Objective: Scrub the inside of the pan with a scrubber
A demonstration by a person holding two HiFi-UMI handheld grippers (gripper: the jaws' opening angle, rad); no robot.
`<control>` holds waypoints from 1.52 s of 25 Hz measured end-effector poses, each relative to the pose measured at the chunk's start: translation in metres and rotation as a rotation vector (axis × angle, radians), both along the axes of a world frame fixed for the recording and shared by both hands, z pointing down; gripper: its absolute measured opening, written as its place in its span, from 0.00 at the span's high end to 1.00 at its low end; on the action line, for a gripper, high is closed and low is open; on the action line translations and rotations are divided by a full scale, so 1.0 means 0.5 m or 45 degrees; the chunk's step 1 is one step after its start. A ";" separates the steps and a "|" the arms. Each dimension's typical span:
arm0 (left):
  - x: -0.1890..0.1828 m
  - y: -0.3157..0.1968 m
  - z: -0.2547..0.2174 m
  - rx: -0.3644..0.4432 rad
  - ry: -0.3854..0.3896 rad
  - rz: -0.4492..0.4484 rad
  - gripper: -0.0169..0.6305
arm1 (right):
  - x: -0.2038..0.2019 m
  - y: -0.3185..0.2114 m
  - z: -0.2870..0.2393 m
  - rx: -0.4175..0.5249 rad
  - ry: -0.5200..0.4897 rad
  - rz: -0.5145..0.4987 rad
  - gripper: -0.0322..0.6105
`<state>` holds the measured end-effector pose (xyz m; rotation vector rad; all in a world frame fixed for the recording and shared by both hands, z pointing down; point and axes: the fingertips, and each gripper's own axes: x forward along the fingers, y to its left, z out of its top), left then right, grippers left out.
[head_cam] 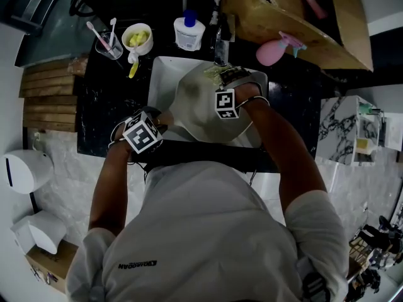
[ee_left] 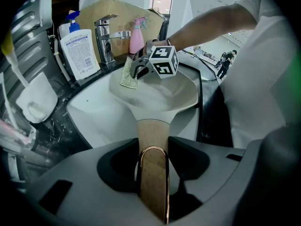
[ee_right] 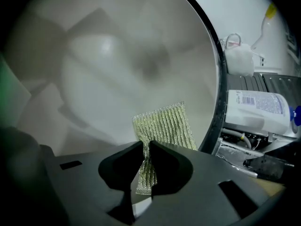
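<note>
Right gripper view: a mesh scrubber [ee_right: 165, 125] is pinched by the right tool [ee_right: 146, 147] inside the pan [ee_right: 103, 55], whose handle [ee_left: 153, 128] is clamped by the left tool [ee_left: 153, 147].

The left arm [head_cam: 107, 181] and right arm [head_cam: 286, 150] are being held stretched forward. The left hand-held gripper [ee_left: 153, 166] is being clamped on a pan handle [ee_left: 151, 135]; the right hand-held gripper [ee_right: 146, 161] is being pinched shut on a scrubber [ee_right: 165, 125].

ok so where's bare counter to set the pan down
Black counter left of the sink, between it and the wooden slats, is bare. Behind the sink is crowded: cup, bowl, soap bottle, faucet.
</note>
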<state>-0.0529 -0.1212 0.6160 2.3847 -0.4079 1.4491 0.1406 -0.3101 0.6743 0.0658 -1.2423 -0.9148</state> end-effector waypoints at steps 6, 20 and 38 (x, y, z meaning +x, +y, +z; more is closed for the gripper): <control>0.001 0.001 0.000 0.010 0.000 0.001 0.67 | 0.040 0.014 0.008 -0.044 0.021 0.156 0.84; 0.000 0.002 -0.002 0.037 -0.002 0.008 0.67 | 0.123 0.113 0.033 -0.263 0.064 0.605 0.84; 0.002 0.003 -0.007 0.069 -0.003 0.015 0.67 | 0.125 0.317 0.033 -0.798 -0.104 1.238 0.84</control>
